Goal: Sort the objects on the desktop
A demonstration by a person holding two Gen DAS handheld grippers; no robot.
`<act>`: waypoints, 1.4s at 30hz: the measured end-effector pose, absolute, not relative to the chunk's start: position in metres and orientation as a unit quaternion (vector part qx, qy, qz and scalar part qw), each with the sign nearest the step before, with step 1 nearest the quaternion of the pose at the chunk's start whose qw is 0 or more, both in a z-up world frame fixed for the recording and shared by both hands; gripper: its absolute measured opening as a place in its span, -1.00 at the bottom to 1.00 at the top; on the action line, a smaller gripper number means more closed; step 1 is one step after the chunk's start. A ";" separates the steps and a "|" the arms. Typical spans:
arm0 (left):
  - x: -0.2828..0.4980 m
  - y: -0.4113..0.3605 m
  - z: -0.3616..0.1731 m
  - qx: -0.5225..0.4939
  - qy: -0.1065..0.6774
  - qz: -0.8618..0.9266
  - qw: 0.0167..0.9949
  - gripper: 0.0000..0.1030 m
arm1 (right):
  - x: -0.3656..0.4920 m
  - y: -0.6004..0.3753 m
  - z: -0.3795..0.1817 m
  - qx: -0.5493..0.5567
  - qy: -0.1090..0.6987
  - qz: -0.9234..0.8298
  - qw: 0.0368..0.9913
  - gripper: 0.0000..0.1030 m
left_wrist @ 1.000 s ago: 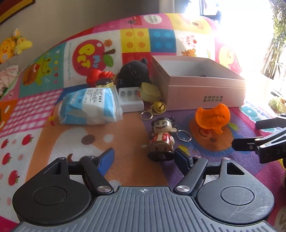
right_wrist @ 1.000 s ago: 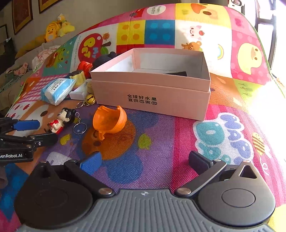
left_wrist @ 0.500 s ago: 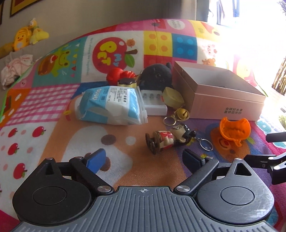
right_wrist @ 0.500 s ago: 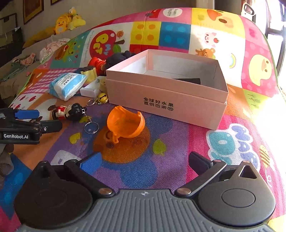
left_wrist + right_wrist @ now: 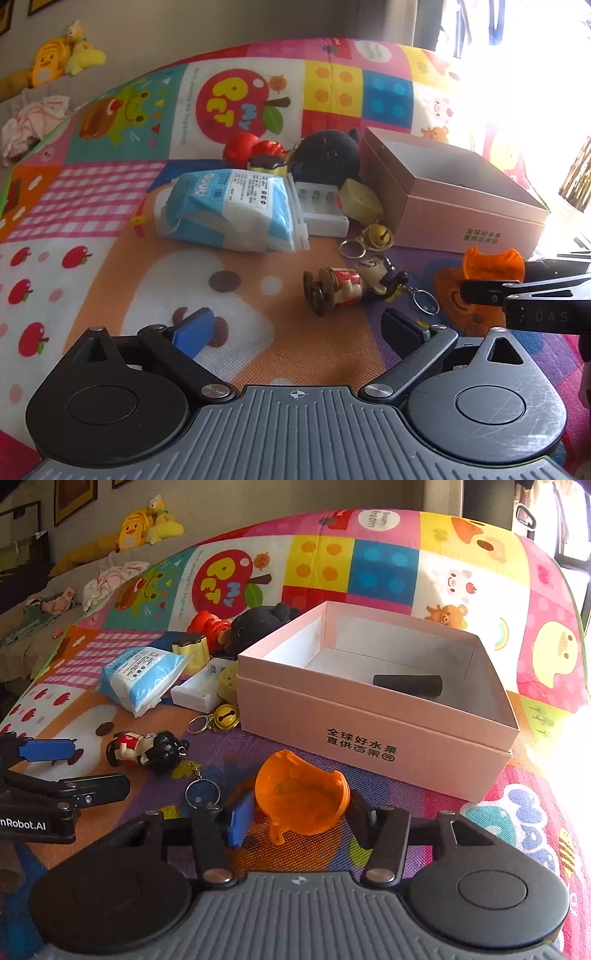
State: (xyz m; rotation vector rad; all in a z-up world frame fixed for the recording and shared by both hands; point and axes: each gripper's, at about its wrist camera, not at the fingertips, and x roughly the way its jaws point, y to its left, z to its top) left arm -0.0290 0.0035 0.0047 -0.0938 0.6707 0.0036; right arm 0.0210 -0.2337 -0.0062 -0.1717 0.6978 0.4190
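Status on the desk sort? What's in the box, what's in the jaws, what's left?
Done: one dark tube lies in the pink box. In hand: the right gripper has just been closing its jaws around the orange helmet. The left gripper is open and empty. Left on the mat: doll keychain, bell, tissue pack, white case, black plush.

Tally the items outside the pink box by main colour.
Yellow: 3, bell, case, pudding toy
Black: 1, plush
Red: 1, toy
Orange: 1, shell
White: 1, charger
Blue-white: 1, tissue pack
Multicoloured: 1, doll keychain
Total: 9
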 end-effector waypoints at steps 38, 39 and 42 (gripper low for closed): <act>-0.021 -0.028 0.007 -0.018 0.340 -0.063 0.938 0.37 | -0.018 -0.277 -0.019 -0.077 0.342 0.167 0.921 0.78; -0.025 -0.026 0.007 -0.019 0.341 -0.064 0.938 0.37 | -0.018 -0.277 -0.019 -0.079 0.342 0.166 0.922 0.79; -0.039 -0.023 0.007 -0.017 0.341 -0.069 0.937 0.38 | -0.017 -0.276 -0.019 -0.082 0.342 0.165 0.921 0.82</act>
